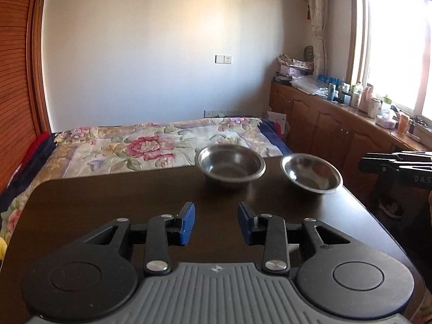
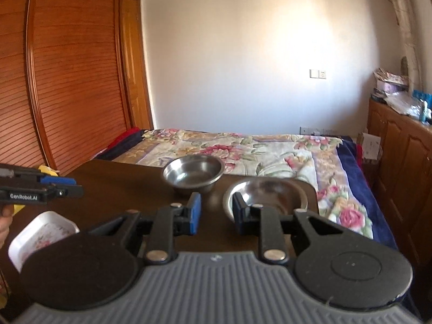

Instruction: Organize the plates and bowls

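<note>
**Two steel bowls wait at the far edge, both grippers empty**

The dark table [image 1: 108, 210] carries two steel bowls side by side along its far edge, next to the flowered bed [image 1: 129, 145]. The deeper bowl [image 1: 230, 166] sits upright toward the middle of that edge; the shallower bowl [image 2: 266, 197] stands near the far right corner, close beside the first, though I cannot tell whether their rims touch. A white tray [image 2: 40, 232] with a floral print lies by the near left corner.

The left gripper [image 1: 216, 222] hangs over the bare middle of the table, jaws parted with nothing between them. The right gripper [image 2: 217, 210] is also empty, jaws somewhat apart, pointed at the shallow bowl's near rim, probably lining up to take it by the lip.

The middle of the table is open for moving. The shallow bowl has little margin before the right corner drops away.
</note>
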Tool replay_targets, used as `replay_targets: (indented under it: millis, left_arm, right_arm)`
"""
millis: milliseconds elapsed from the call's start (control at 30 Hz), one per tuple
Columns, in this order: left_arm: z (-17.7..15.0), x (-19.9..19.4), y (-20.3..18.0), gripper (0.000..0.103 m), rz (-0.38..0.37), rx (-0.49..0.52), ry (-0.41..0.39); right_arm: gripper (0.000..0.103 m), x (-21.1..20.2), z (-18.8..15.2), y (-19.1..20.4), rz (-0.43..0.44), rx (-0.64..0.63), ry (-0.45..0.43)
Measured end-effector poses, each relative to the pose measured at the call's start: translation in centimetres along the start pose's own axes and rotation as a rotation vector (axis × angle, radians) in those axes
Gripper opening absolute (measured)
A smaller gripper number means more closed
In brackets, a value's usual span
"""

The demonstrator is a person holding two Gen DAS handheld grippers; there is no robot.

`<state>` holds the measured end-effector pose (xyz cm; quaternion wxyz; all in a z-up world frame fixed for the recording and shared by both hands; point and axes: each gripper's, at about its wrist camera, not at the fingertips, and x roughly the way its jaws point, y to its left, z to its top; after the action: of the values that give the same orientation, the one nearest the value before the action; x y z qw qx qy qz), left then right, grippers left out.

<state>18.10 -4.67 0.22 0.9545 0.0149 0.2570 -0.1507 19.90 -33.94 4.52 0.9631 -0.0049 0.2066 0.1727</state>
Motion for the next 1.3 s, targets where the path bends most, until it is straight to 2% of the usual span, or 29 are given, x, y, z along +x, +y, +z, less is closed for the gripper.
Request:
replay_targets:
  millis: [267, 567, 800, 1067, 1300]
  left_arm:
    - [3.1, 4.2, 0.4, 0.044, 0.029, 0.006, 0.012]
    - [4.8, 9.0, 0.8, 0.045, 0.032, 0.012, 0.060]
    - [5.5, 12.3, 1.4, 0.045, 0.035, 0.007, 0.107]
    - [5.1, 15.1, 1.5, 0.045, 0.026, -0.004, 0.153]
    - [4.6, 16.4, 2.3, 0.039, 0.008, -0.046, 0.178]
  right_arm:
    - [0.028, 5.0, 2.6, -1.4, 0.046, -0.058, 0.078]
    - [0.033, 10.0, 4.4, -1.9, 0.102, -0.048, 0.169]
    - [0.033, 14.0, 4.4, -2.8, 0.112, 0.000, 0.244]
    - [0.033, 16.0, 4.3, -2.8, 0.118, 0.013, 0.283]
    - [0.033, 17.0, 4.1, -2.8, 0.151, 0.017, 0.302]
